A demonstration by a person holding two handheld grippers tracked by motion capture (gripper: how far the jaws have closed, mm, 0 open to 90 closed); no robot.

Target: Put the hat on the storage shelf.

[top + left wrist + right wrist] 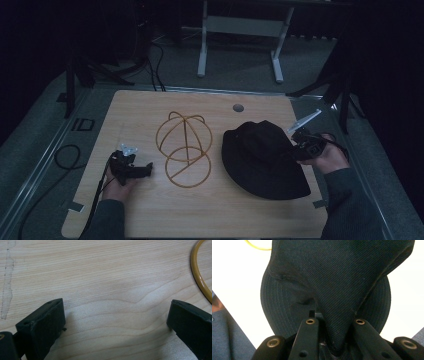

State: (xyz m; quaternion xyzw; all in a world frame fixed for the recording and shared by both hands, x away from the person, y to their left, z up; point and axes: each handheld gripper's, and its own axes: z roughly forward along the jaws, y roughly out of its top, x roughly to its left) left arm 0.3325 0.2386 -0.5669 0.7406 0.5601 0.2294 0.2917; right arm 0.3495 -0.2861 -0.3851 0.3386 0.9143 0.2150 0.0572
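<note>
A black bucket hat (262,155) lies brim-down on the right half of the wooden table (150,215). My right gripper (299,148) is at the hat's right side, shut on a pinch of the crown fabric (337,315), which bunches up between its jaws. A yellow wire hat stand (183,147), a dome over a ring base, sits left of the hat. My left gripper (145,170) rests on the table beside the stand's base, open and holding nothing; its fingers (42,327) stand wide apart over bare wood, and the stand's ring (200,277) curves at the upper right.
A round cable hole (238,107) sits near the table's far edge. A black cable (67,155) loops on the floor at the left. White desk legs (240,45) stand beyond the table. Dark stands flank both far corners.
</note>
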